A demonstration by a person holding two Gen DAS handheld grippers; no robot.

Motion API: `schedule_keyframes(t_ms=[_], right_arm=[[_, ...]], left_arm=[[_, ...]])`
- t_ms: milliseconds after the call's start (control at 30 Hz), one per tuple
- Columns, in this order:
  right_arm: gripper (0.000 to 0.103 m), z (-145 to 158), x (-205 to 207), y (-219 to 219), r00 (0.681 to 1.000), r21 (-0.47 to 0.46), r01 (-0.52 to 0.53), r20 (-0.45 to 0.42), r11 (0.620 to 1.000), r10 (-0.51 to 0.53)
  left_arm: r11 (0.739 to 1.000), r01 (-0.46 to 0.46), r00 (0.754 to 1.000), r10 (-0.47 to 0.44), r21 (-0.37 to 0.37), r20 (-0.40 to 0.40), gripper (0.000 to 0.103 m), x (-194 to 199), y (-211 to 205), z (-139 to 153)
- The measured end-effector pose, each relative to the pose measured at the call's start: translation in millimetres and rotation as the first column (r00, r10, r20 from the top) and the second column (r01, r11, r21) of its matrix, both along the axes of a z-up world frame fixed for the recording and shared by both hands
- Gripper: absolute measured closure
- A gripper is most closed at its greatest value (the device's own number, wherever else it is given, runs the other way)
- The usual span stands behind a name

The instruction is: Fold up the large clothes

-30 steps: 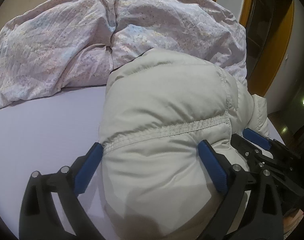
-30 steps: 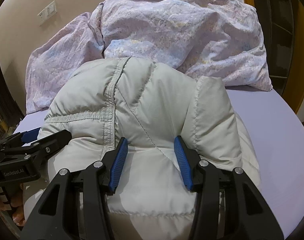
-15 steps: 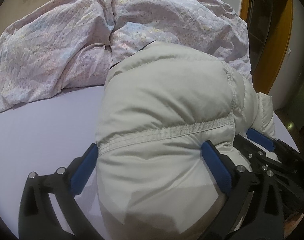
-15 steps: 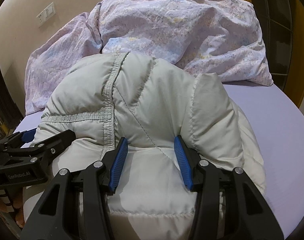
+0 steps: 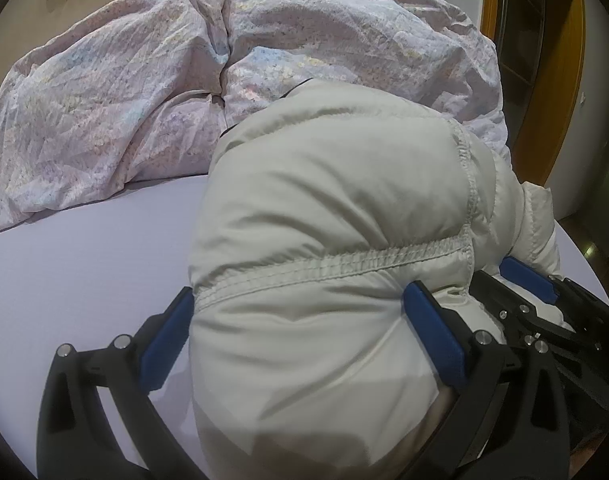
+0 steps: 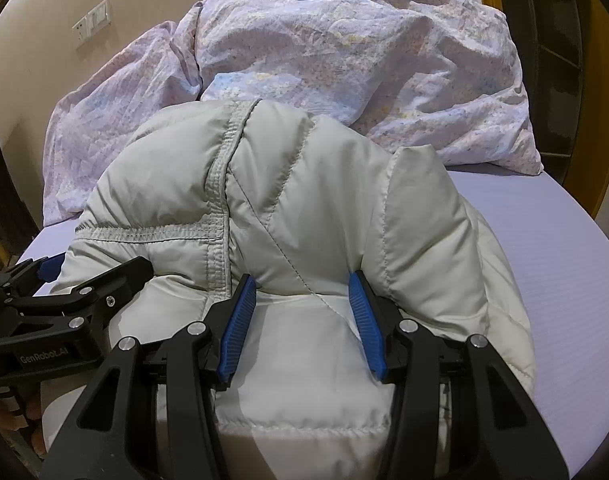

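The task is looking well along: the puffy pale jacket (image 6: 304, 208) is sitting bundled into a thick folded mound on the lilac bed sheet (image 6: 564, 264), with what is left seeming to be carrying the fold over and pressing it flat.

In the right wrist view, the right gripper (image 6: 304, 312) at 6 o'clock is gripping the near fold, its jaws standing partly apart with both blue pads pinching a bulge of padding.

In the left wrist view, the left gripper (image 5: 300, 332) at 6 o'clock is spread wide around a fat quilted roll along the ribbed seam; both pads are lying against its sides and seem to be pressing in.

Farther off, toward 12 o'clock, a crumpled floral duvet (image 5: 144, 92) is lying heaped behind the jacket, touching its far edge.
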State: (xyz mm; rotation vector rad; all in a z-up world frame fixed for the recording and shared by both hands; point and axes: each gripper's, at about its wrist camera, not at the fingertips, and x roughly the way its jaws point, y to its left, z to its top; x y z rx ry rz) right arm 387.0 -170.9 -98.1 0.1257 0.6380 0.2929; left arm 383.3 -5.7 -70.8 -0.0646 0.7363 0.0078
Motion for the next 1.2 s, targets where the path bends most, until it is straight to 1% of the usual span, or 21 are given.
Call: schedule_keyframes(t_ms=[167,267,367,467,567,667,767,900,1067,1200], right_arm=[[0.053,1,0,1,1.000,-0.011,-0.001,-0.008,1.000,0.001],[0.052,11,-2,1,0.999,-0.025,-0.006,-0.034,1.000,0.005],[0.052,27,-7,-5,0.999,-0.027,0.002,-0.034,1.000,-0.003],[0.052,40,-8,-13,1.000,0.000,0.025,-0.011,1.000,-0.025],[0.051,53,-5,-20,0.998,0.007,0.052,0.023,0.999,-0.052],[0.051,61,3,-27,0.994,-0.005,0.092,0.051,0.996,-0.092],[0.050,56,13,-32,0.993,-0.015,0.114,0.042,0.993,-0.114],[0.050,32,23,-33,0.992,-0.044,0.124,0.004,0.991,-0.124],[0.049,22,28,-32,0.992,-0.043,0.126,0.007,0.991,-0.126],[0.048,14,32,-30,0.993,-0.036,0.122,0.006,0.992,-0.122]], left_arm=[[1.000,-0.002,1.000,0.002,0.002,-0.005,0.002,2,0,1],[1.000,0.003,1.000,-0.004,-0.022,-0.016,0.002,-4,5,7],[1.000,-0.005,1.000,0.005,-0.005,0.004,0.002,-11,7,21],[1.000,-0.013,0.999,0.012,0.018,0.042,0.002,-14,11,38],[0.998,-0.033,0.997,0.030,0.048,0.077,0.002,-12,15,51],[0.997,-0.055,0.996,0.049,0.063,0.081,0.002,-3,18,55],[0.995,-0.067,0.996,0.062,0.078,0.060,0.002,12,18,48],[0.996,-0.053,0.997,0.049,0.067,0.060,0.002,22,10,37],[0.993,-0.042,0.997,0.035,0.110,0.063,0.002,28,-3,30],[0.995,-0.045,0.998,0.040,0.091,0.052,0.002,32,-1,25]])
